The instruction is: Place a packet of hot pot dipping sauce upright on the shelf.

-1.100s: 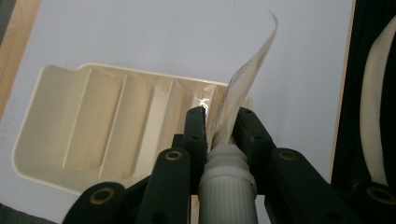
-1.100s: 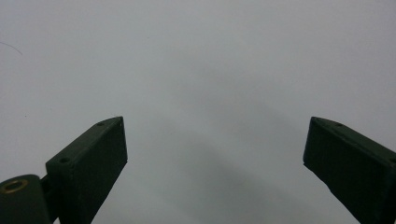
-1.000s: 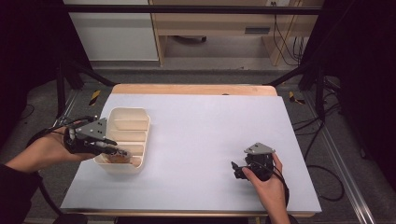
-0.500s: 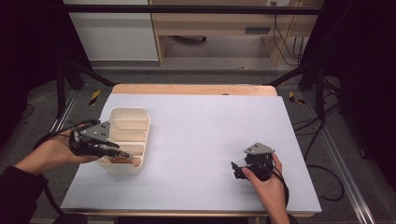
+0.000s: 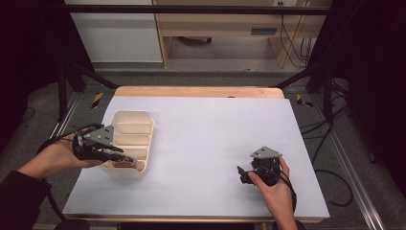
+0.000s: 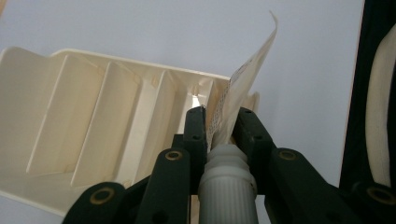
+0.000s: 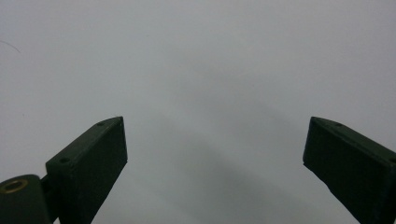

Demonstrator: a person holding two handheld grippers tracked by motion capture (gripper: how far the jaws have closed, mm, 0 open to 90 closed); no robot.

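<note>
Two grippers over pale table (image 5: 201, 124): left gripper (image 6: 219, 126) jaws clamp tube (image 6: 227, 179) above tray (image 5: 125, 120); right gripper (image 7: 215, 154) jaws wide.

Your cream plastic divided tray (image 5: 130, 125) sits flat on the left part of the pale surface (image 5: 215, 143), its long side running away from you, with cross walls splitting it into several compartments. At its nearest compartment your left gripper (image 5: 112, 154) is clamped on a squeeze tube (image 6: 243, 86): white ribbed cap (image 6: 227, 179) toward the gripper body, flattened crimped end pointing outward, printed pale body pinched between the jaws. From the high view you can see the tube's reddish-brown side (image 5: 125, 164) lying low over that near compartment.
</note>
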